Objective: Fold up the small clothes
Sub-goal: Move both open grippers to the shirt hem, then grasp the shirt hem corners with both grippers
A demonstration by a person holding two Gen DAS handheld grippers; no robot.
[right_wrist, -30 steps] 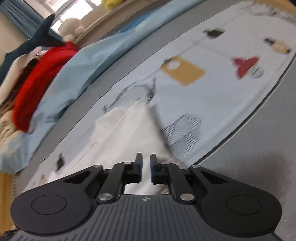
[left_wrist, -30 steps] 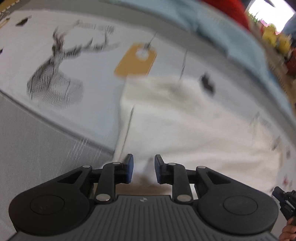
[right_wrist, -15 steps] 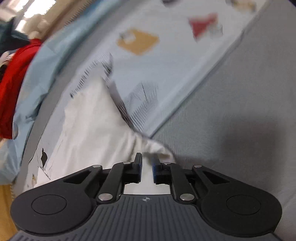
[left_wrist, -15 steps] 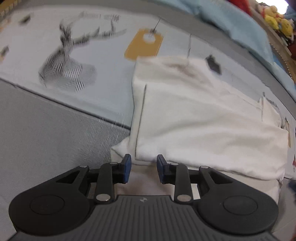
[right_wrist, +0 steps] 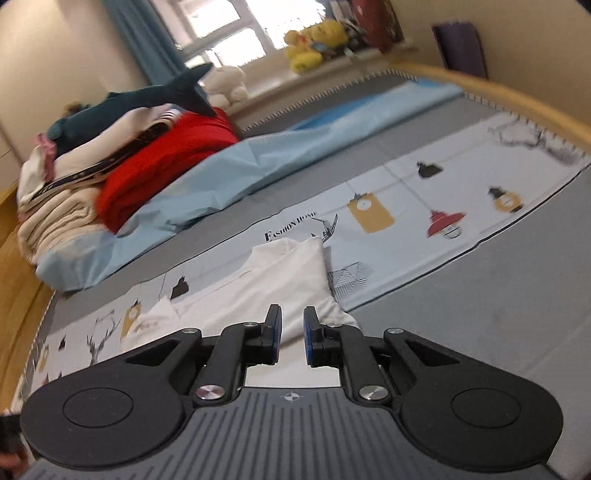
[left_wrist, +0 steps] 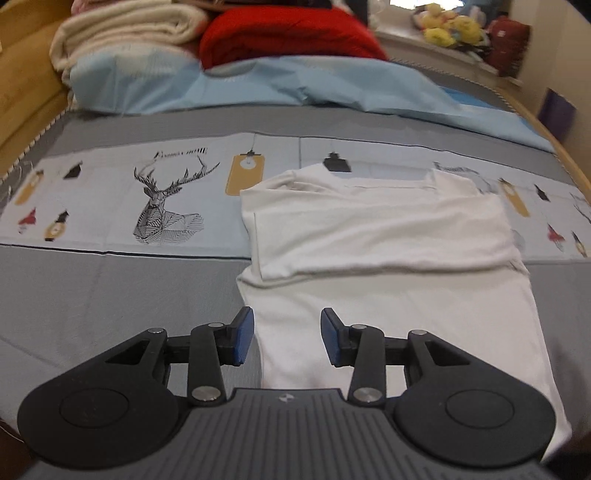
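Folded shirt (left_wrist: 384,236) lies on bed (left_wrist: 92,295), across printed sheet band (left_wrist: 110,192). Pillow (left_wrist: 258,86) behind shirt; blanket stack (left_wrist: 122,29) on pillow, at left. Plush toys (right_wrist: 314,44) on windowsill, beyond bed.

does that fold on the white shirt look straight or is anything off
Slightly off. The white shirt is folded over itself, but at its left edge the folded-over layer and the layer beneath do not line up, leaving a stepped corner. It also straddles the printed sheet and the grey cover. Nothing torn or spilled.
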